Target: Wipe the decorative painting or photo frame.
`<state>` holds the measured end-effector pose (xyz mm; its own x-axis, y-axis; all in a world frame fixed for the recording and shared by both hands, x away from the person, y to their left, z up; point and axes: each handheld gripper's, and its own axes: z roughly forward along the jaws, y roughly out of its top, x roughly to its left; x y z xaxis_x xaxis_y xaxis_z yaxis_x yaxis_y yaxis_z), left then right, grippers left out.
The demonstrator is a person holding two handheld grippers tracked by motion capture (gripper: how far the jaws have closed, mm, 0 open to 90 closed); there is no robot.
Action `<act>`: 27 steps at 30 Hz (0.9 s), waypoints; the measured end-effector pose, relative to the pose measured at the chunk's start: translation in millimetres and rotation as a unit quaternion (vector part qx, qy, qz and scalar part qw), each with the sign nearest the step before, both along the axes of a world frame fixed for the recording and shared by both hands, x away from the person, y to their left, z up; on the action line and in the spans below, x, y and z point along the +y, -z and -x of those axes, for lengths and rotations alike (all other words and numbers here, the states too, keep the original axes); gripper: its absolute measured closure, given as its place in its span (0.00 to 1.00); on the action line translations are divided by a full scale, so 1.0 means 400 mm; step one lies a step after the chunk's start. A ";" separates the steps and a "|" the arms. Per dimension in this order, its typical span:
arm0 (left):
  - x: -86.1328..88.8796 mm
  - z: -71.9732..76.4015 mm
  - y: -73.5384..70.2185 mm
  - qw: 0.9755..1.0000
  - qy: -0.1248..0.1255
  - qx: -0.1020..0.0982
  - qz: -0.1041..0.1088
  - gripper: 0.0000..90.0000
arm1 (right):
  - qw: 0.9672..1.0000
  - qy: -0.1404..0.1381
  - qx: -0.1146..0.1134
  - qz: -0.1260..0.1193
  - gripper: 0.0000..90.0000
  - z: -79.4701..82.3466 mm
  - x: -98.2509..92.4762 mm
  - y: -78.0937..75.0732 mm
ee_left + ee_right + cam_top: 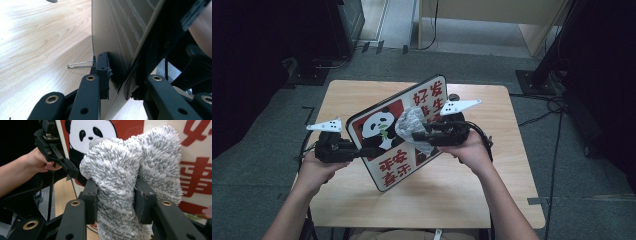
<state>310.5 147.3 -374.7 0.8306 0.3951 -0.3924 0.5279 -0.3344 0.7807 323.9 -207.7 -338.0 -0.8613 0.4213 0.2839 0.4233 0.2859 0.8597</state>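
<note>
Right gripper [424, 136] pinches our fluffy grey microfibre cloth [130, 177] against the panda-printed red-and-white board [399, 132] at frame centre; left gripper [362, 151] clamps its lower-left edge.

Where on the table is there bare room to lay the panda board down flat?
Bare wood lies along the table's near edge, between the forearms, and in the far left corner. The middle is crowded: the panda board stands tilted there, clamped by the left gripper, the right gripper pressing a grey cloth on it.

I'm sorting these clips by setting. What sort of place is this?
Probably a lab or recording room: a small wooden table on grey carpet, cables trailing over the floor, and black equipment stands round it.
</note>
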 end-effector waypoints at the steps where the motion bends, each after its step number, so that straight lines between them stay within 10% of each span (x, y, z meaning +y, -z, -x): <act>1: 0.000 0.000 0.000 1.000 0.000 0.000 0.000 0.82 | 1.000 0.001 0.003 0.001 0.68 0.001 -0.001 0.002; 27: 0.000 0.001 0.000 1.000 0.000 0.000 0.000 0.82 | 1.000 0.001 0.024 0.010 0.67 0.022 -0.011 0.087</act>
<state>310.3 147.2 -374.5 0.8305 0.3947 -0.3932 0.5284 -0.3347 0.7802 315.2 -212.0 -372.7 -0.8459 0.4296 0.3162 0.4646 0.3022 0.8324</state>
